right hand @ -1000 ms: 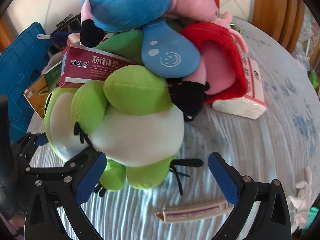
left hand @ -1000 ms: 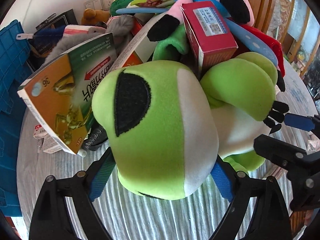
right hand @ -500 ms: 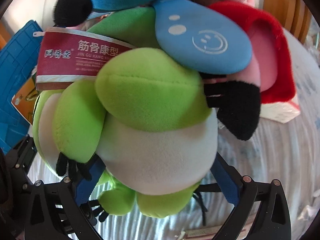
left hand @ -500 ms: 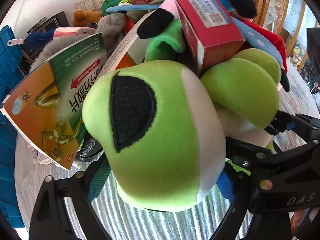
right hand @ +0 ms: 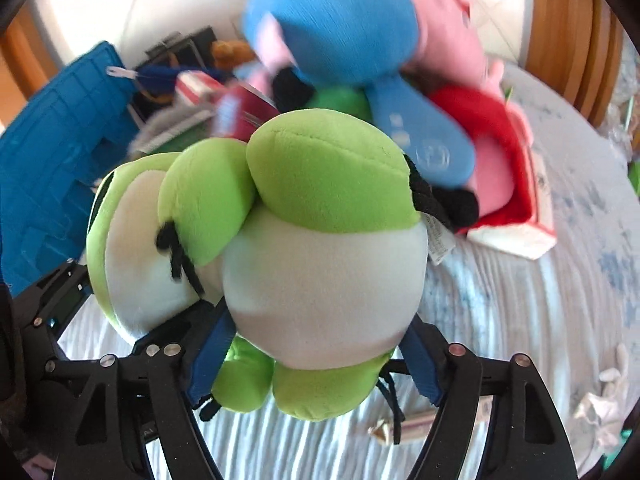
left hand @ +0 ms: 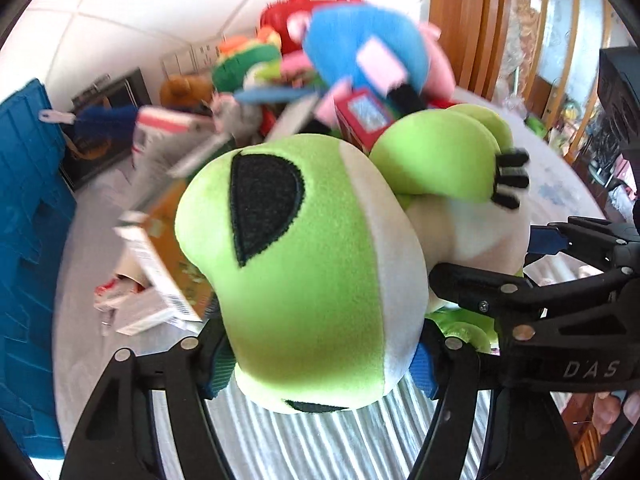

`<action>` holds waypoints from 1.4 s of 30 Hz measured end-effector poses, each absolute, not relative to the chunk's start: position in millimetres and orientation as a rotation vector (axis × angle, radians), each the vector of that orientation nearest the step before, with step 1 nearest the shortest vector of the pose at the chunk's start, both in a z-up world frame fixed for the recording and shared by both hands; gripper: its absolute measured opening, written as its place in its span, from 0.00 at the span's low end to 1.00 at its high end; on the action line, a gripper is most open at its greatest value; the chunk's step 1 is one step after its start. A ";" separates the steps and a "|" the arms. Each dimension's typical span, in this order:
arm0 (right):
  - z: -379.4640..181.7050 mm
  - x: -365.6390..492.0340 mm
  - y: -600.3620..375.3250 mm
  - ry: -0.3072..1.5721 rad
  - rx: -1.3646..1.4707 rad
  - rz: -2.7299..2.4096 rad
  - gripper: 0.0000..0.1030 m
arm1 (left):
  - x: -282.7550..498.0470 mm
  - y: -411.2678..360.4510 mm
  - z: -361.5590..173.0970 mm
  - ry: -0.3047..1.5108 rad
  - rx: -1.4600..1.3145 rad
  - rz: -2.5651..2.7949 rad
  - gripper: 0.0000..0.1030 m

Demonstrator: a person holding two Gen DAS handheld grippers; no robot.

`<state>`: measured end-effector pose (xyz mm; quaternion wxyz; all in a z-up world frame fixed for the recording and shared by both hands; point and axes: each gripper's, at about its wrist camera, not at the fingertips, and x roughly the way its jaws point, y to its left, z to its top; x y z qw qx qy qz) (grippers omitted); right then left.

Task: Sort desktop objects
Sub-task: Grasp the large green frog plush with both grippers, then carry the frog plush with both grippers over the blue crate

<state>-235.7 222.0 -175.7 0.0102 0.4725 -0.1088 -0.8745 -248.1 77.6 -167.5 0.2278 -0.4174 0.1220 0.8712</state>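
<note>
A green and white frog plush [left hand: 304,264] fills both views. My left gripper [left hand: 320,372] is shut on its head, blue pads pressing each side. My right gripper [right hand: 316,352] is shut on its white belly [right hand: 324,292]. The plush is lifted off the pile, above the cloth. The right gripper's black frame [left hand: 560,312] shows at the right of the left wrist view. A blue and pink pig plush [right hand: 360,32], a red box [left hand: 360,116] and an orange and green box [left hand: 168,256] lie in the pile behind.
A blue crate [left hand: 24,240] stands at the left. More plush toys and boxes [left hand: 248,68] are heaped at the back. A white tissue pack [right hand: 532,228] lies right of the pile. A small tube box [right hand: 416,428] lies on the striped cloth [right hand: 520,340].
Both grippers have closed on the frog plush and lifted it up and away from the pile. The boxes that leaned on it have slid down; the pile behind is blurred.
</note>
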 end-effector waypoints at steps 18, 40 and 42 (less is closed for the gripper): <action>-19.1 -234.1 84.7 -0.080 0.935 -2.816 0.75 | -219.2 -67.3 -23.9 0.247 -0.705 2.739 0.67; 63.2 -344.4 -185.1 0.131 0.798 -2.496 0.76 | -281.9 -331.3 62.1 0.059 -0.783 3.122 0.68; 65.8 -366.2 -209.6 0.114 0.852 -2.474 0.76 | -301.5 -352.6 64.4 0.038 -0.852 3.117 0.68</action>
